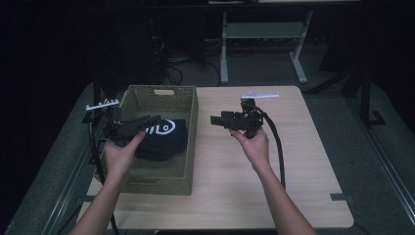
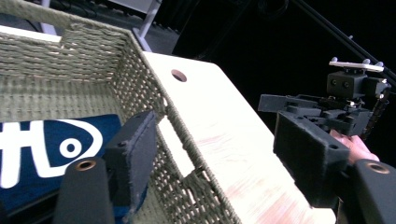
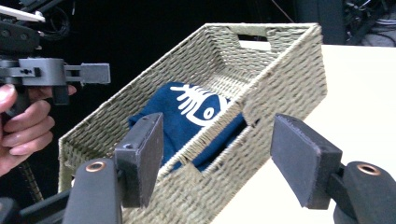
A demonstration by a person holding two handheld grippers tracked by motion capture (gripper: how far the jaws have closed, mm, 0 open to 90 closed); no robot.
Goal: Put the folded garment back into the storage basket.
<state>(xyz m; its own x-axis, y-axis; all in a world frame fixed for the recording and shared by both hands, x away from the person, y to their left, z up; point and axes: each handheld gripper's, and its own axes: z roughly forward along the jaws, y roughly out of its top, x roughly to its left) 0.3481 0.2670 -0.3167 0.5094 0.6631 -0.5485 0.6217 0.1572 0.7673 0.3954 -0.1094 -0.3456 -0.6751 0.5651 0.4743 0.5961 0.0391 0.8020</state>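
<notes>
Basket at the worktop's left edge looks light, stiff; take its handle slot. Left gripper and right gripper fingers gape wide, empty.

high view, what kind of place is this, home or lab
Probably a lab or workshop: a dark room, a bare wooden table holding a woven basket, cables on the floor, and another workbench frame behind.

the right half of the wooden table lies bare, open room for either hand. the woven basket walls off the left side, its floor mostly taken by a folded dark blue cloth, with a bare strip behind and in front of it
</notes>
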